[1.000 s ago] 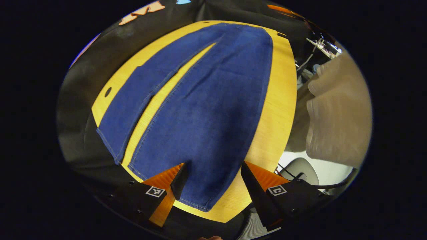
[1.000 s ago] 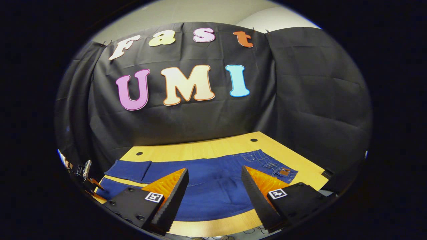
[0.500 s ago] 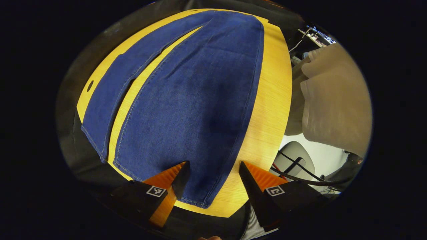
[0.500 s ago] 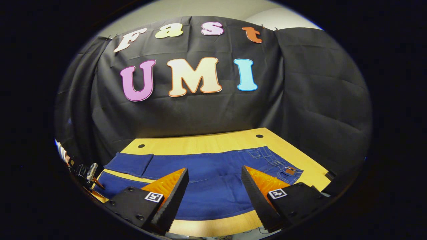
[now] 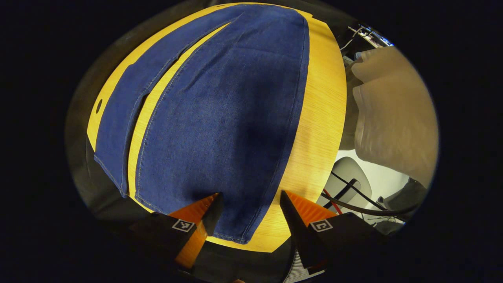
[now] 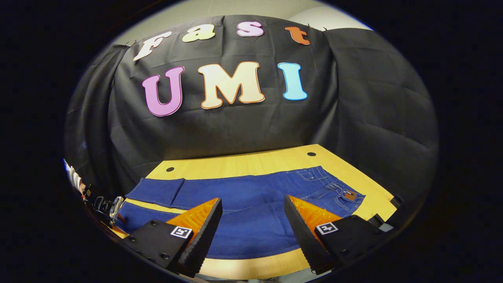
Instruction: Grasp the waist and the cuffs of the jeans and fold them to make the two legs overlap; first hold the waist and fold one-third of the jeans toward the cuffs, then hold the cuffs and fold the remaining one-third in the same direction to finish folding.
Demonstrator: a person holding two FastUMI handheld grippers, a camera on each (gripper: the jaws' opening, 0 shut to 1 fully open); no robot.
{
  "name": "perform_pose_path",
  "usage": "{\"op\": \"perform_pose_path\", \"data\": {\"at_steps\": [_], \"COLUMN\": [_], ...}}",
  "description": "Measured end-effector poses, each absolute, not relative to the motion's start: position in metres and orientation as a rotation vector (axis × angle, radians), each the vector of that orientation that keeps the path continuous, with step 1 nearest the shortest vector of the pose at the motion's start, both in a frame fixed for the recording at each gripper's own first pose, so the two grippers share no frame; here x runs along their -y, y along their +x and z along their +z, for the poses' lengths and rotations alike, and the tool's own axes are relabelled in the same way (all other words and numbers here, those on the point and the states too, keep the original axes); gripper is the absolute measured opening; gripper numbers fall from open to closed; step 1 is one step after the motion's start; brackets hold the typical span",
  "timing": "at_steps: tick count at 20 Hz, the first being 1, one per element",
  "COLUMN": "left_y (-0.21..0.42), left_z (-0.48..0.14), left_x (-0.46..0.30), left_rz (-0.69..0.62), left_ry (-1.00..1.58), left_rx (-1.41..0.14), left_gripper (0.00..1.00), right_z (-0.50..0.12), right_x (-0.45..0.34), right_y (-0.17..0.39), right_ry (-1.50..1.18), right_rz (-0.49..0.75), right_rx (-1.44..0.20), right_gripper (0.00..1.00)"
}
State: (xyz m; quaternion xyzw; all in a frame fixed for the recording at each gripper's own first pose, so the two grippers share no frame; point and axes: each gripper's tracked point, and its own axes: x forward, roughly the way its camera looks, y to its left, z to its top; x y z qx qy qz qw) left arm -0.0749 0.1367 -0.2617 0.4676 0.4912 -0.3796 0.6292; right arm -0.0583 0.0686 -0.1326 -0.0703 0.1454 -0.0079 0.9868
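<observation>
Denim jeans (image 5: 220, 110) lie flat on the yellow wooden table (image 5: 318, 118), legs apart with a strip of wood between them, filling the centre and upper left of the left gripper view. My left tool (image 5: 249, 204) is spread wide at the bottom of that frame, over the cuff (image 5: 232, 236) of the nearer leg, pinching nothing. In the right gripper view my right tool (image 6: 253, 212) is spread too, low in the frame above the jeans (image 6: 251, 196), waist (image 6: 338, 188) at lower right
</observation>
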Motion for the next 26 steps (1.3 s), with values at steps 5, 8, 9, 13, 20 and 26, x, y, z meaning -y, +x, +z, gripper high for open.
{"op": "perform_pose_path", "data": {"at_steps": [5,8,9,13,20,26], "left_y": [-0.073,-0.075,-0.073,-0.073,-0.077,-0.076], "left_z": [-0.26,-0.26,-0.258,-0.259,-0.255,-0.256], "left_x": [-0.141,-0.141,-0.144,-0.145,-0.143,-0.142], "left_rz": [-0.88,-0.915,-0.921,-0.96,-0.935,-0.79], "left_ry": [1.093,1.134,1.141,1.175,1.151,1.07], "left_rx": [-1.115,-1.073,-1.066,-1.081,-1.167,-1.278], "left_gripper": [0.55,0.11,0.04,0.0,0.0,0.0], "right_z": [-0.131,-0.134,-0.135,-0.141,-0.141,-0.132], "right_x": [-0.065,-0.06,-0.059,-0.055,0.011,0.086], "right_y": [-0.057,-0.059,-0.06,-0.066,-0.069,-0.017], "right_ry": [-0.142,-0.138,-0.139,-0.203,-0.248,-0.209], "right_rz": [-0.032,-0.047,-0.049,0.021,0.13,0.171], "right_rx": [-0.287,-0.299,-0.306,-0.372,-0.588,-0.692], "right_gripper": [0.98,0.98,0.98,0.98,0.99,0.99]}}
